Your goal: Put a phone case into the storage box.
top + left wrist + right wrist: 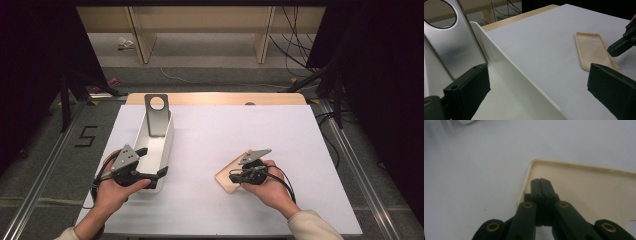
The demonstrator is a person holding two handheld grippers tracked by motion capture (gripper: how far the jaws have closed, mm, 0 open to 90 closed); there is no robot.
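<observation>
A beige phone case (224,178) (594,51) (584,185) lies hollow side up on the white table sheet, right of centre. My right gripper (233,176) (541,181) is shut, its tips resting inside the case near one corner, with nothing between the jaws. At the left stands a long white bin (168,137) (511,75) holding a leaning grey metal stand (156,117) (451,47) with a round hole. My left gripper (152,161) (537,70) is open at the bin's near end, one jaw inside the bin and one outside its right wall.
The white sheet (225,135) covers a wooden table whose bare edge (215,98) shows at the back. Cables (295,45) and dark stand legs (320,75) lie on the floor beyond. A taped "5" (86,136) marks the floor at the left.
</observation>
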